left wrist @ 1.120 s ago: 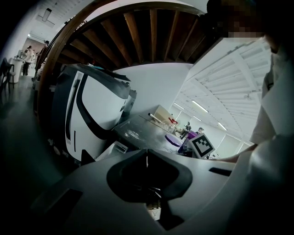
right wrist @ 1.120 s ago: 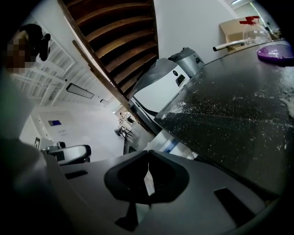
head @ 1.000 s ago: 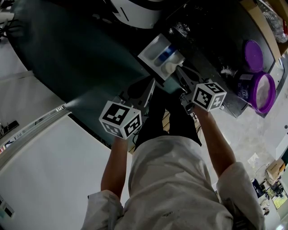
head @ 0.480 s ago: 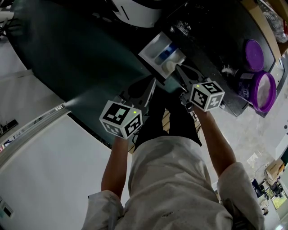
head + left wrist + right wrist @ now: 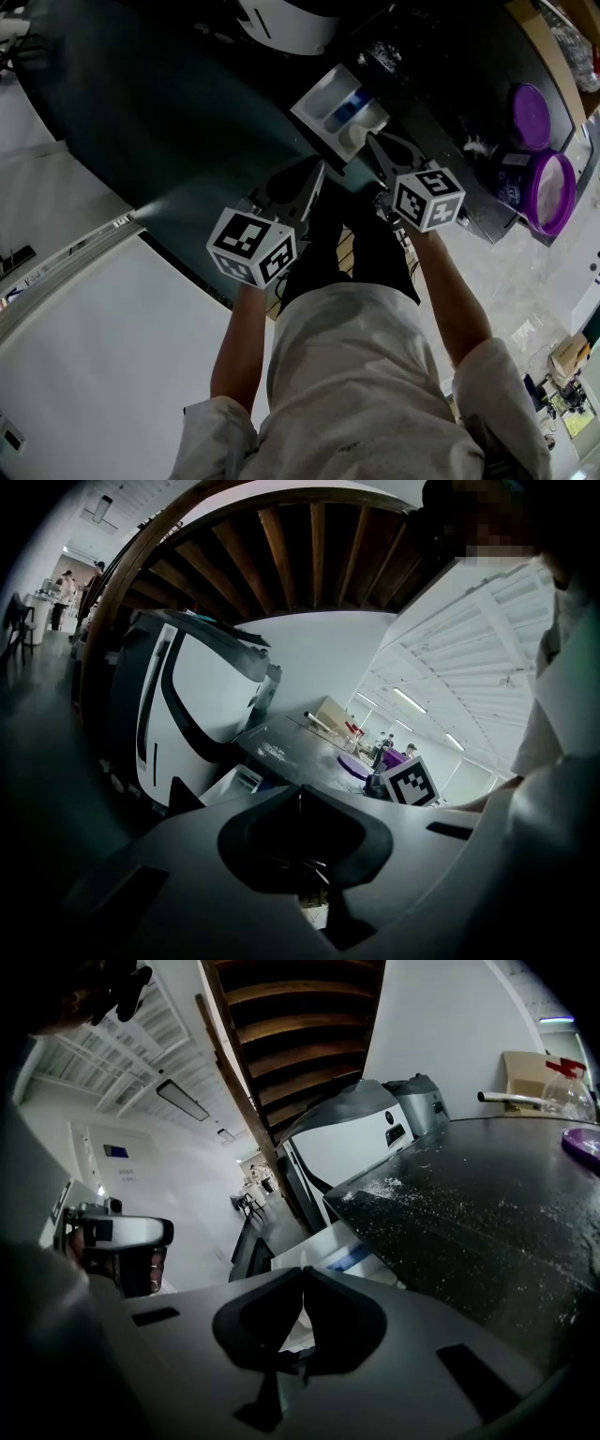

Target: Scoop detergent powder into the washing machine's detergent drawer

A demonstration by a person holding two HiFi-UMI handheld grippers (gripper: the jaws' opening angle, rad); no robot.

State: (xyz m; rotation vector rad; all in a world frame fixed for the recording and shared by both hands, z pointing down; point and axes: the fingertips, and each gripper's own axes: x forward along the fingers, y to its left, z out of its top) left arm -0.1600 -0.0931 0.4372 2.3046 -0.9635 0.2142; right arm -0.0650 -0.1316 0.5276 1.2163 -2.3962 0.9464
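Note:
The white detergent drawer (image 5: 339, 111) stands pulled out of the washing machine (image 5: 281, 21), showing a blue compartment and a pale one. My right gripper (image 5: 369, 139) is shut with nothing between its jaws, and its tip is at the drawer's near corner. My left gripper (image 5: 319, 171) is shut and empty too, just below and left of the drawer. The purple detergent tub (image 5: 546, 192) stands open at the right, with its lid (image 5: 530, 116) beside it. In the right gripper view the drawer (image 5: 330, 1245) lies just beyond the closed jaws. No scoop is in view.
The dark countertop (image 5: 478, 1206) right of the drawer is dusted with spilled powder (image 5: 474, 145). The machine's dark front (image 5: 150, 103) fills the upper left. My left gripper (image 5: 120, 1234), in a hand, shows at the left of the right gripper view. People stand far off.
My right gripper has edged slightly left, closer to the drawer. The left gripper has stayed where it was.

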